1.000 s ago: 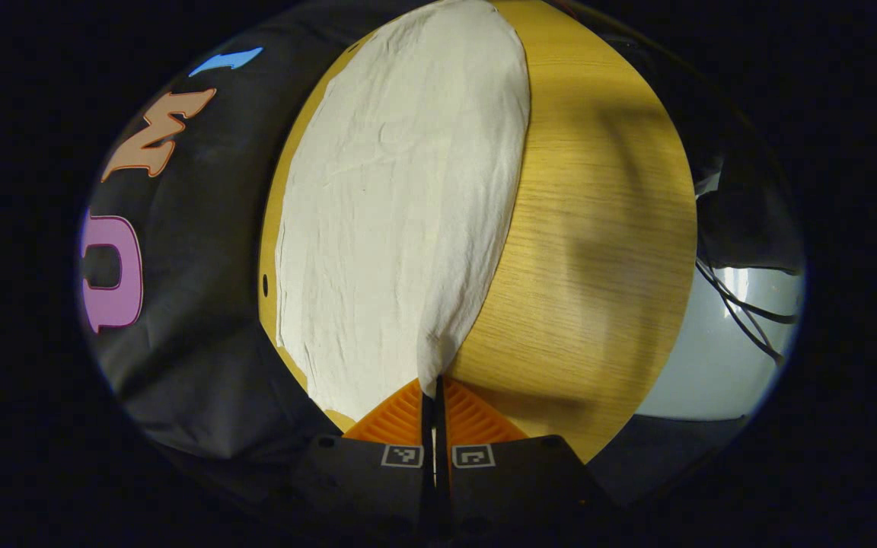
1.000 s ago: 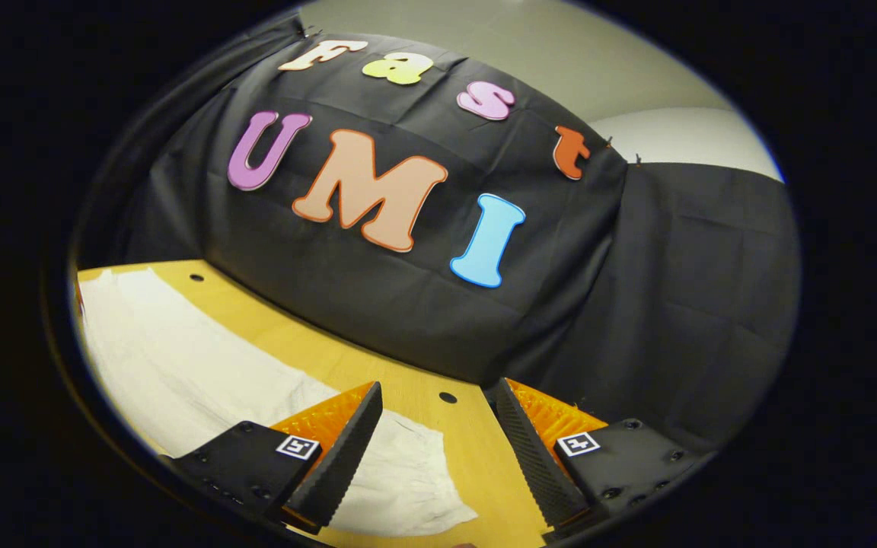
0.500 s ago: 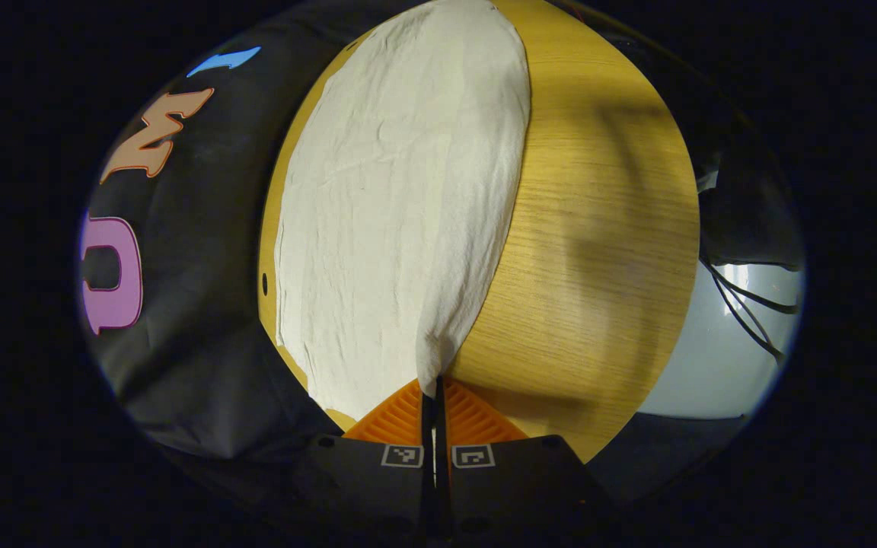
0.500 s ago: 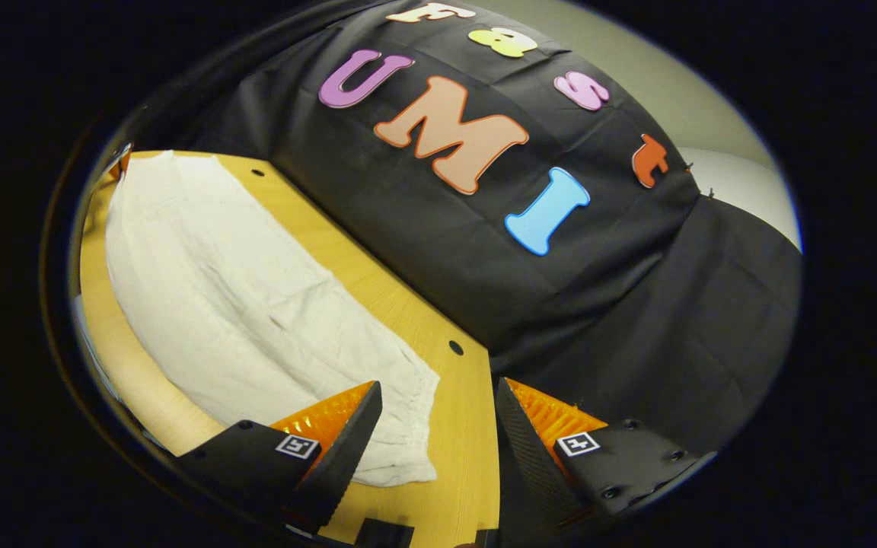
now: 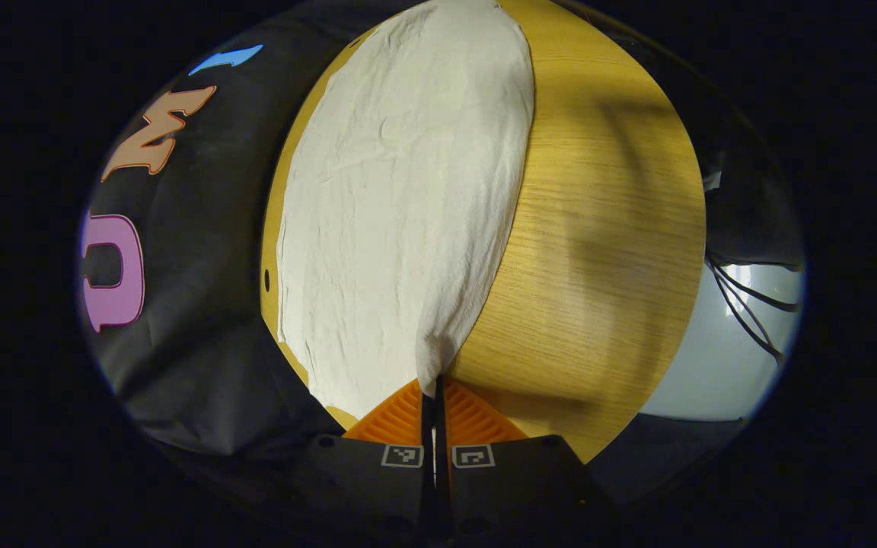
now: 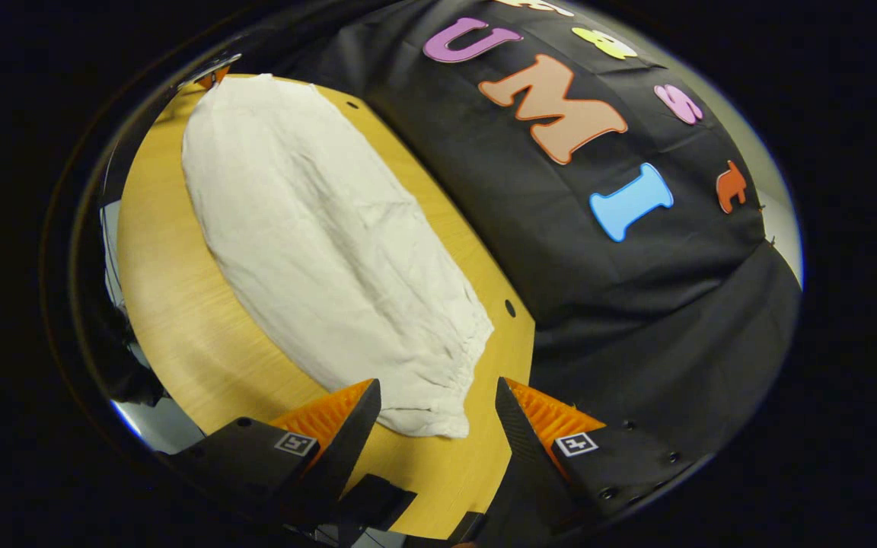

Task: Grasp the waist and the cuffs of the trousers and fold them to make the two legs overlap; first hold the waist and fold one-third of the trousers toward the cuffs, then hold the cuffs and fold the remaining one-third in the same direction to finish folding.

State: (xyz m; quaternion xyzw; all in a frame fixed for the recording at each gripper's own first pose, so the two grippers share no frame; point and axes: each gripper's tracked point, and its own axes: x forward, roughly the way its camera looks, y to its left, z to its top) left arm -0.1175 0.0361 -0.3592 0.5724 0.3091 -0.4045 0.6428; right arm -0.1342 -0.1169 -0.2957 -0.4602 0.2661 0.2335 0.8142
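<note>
In the left gripper view, my left gripper [image 5: 434, 387] has its two fingers pressed together on a pinch of cloth at the near end of the trousers [image 5: 400, 205]. The cream trousers lie lengthwise away from me on the wooden table [image 5: 598, 228], flat and lightly creased, running up to the far edge of the view. Their right edge rises into a small peak where my fingers clamp it. The bare tabletop lies to the right of the cloth, and a few dark cables [image 5: 743, 297] hang past the table's right edge. The black cloth wall [image 5: 195, 304] is on the left.

In the right gripper view, my right gripper [image 6: 438, 415] has its fingers spread wide apart, with nothing between them. It hangs above the table [image 6: 180, 304], its tips just beside the gathered waist end [image 6: 446, 380] of the trousers [image 6: 317, 236], not touching it as far as I can tell. The trousers stretch away to the upper left across the table, and the black cloth wall [image 6: 636, 320] stands to the right.
</note>
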